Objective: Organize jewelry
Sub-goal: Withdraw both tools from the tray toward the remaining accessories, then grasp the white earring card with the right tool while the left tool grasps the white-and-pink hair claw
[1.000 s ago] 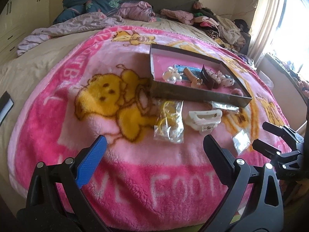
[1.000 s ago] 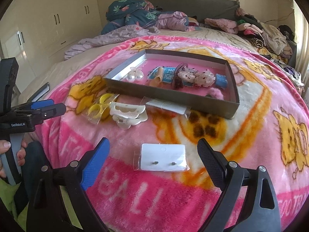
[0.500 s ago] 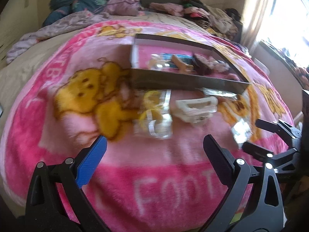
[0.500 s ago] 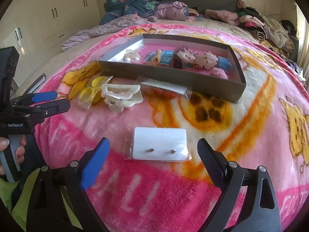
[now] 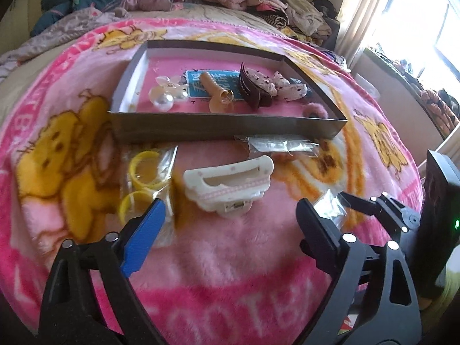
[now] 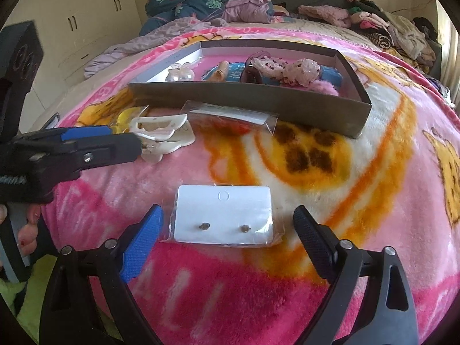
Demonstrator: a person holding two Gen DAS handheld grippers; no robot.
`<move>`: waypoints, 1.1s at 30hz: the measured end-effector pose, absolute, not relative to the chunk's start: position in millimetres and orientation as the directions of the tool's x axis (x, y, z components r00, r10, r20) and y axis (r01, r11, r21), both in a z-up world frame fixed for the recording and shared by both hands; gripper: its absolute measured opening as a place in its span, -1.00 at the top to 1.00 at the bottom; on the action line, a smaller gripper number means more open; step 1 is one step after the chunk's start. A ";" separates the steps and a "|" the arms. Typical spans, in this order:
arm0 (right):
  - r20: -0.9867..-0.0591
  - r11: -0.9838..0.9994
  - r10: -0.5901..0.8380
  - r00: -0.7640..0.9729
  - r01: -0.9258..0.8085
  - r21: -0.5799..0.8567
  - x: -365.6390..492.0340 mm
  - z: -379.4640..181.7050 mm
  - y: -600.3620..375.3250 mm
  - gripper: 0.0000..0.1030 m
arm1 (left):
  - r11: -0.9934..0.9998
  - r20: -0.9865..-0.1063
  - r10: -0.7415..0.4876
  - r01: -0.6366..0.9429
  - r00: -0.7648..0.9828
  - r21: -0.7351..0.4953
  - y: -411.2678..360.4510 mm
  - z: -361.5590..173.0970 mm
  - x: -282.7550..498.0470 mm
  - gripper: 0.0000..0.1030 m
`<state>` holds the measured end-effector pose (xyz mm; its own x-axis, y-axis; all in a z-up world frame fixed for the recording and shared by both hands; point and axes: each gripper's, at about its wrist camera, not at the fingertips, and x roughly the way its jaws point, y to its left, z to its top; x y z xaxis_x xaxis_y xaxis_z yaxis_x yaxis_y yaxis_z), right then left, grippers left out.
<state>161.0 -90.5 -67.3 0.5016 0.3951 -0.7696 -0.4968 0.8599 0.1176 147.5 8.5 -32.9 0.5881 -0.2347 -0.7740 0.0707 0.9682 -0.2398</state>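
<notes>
Pink blanket [image 6: 373,189], right gripper [image 6: 228,225] closing around earring card [image 6: 224,215], left gripper [image 5: 230,224] closing near hair claw [image 5: 227,184]

The left tool [image 5: 230,218], its jaws closing with nothing pressed between them, frames a white hair clip [image 5: 230,184] on the pink blanket [image 5: 230,258]. A bag of yellow rings [image 5: 143,175] lies left; the tray [image 5: 224,128] sits farther.

blanket [image 6: 330,207]: fuzzy plush fleece, matt | hair claw [image 5: 230,182]: smooth cream plastic, kinda glossy | earring card [image 6: 224,215]: matt white paper in a shiny clear plastic sleeve | tray [image 5: 230,128]: dull grey cardboard by the look | yellow rings [image 5: 143,169]: plastic, in a crinkly clear bag | right tool [image 6: 227,233]: matt black plastic, grippy textured pads
</notes>
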 end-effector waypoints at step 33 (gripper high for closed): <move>-0.711 0.888 0.396 0.582 -0.440 0.134 173.7 -33.4 -135.0 -0.31 | 0.967 -0.716 -0.224 0.059 0.661 -0.249 13.8 -9.2 139.7 -0.12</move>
